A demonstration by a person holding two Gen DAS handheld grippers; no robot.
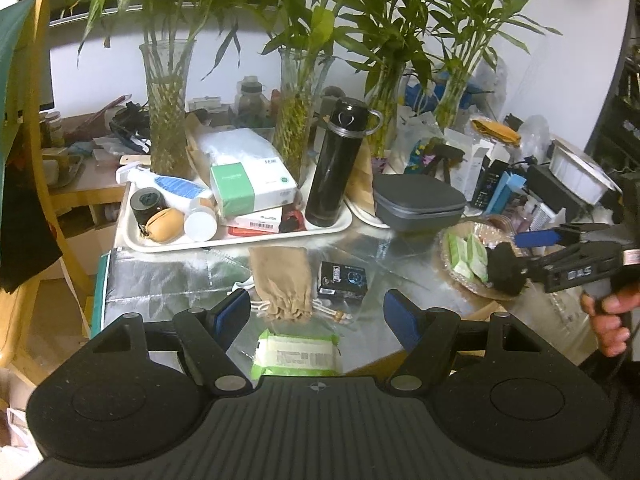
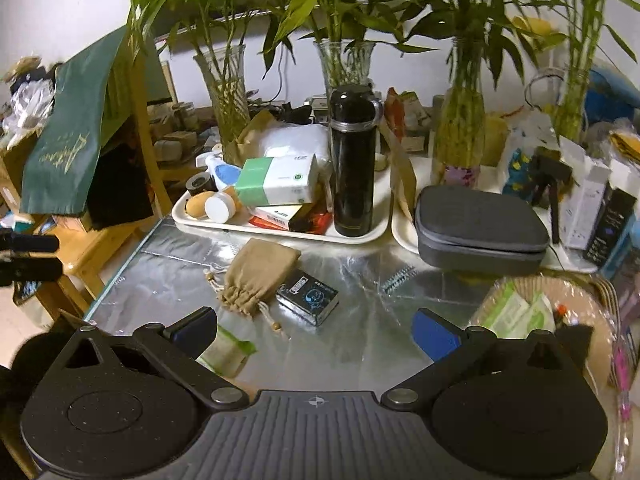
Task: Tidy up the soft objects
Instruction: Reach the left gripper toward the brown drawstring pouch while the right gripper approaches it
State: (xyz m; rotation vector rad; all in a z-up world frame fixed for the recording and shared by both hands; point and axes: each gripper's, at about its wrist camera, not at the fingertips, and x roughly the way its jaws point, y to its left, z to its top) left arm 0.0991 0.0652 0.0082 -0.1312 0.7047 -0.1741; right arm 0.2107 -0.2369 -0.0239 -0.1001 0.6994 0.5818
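The left hand-held gripper (image 1: 318, 316) stood wide with nothing between its blue pads, poised over the near edge of the foil-covered desk (image 1: 168, 276); the right hand-held gripper (image 2: 316, 330) was likewise spread wide and empty. The soft things to be sorted lay near: a tan drawstring cloth pouch (image 1: 282, 280) at the middle of the desk, and nearer still a green-and-white soft pack of wipes (image 1: 296, 354), directly under the left jaws. More green packets sat in a round woven basket (image 1: 452, 276) at the right.

The risks, as I judged them: the large white tray (image 1: 240, 240) just beyond carried a tall black flask (image 1: 338, 164) that a careless reach could topple; the pouch touched a small black printed box (image 1: 342, 278), so closing on the pouch might drag the box along; its loose cord could snag; the slick wipes pack might slide on the foil.

The left view showed the right gripper side-on over the basket, with the person's fingers on its handle. The right view showed the basket's contents closer, and only a corner of the wipes pack.
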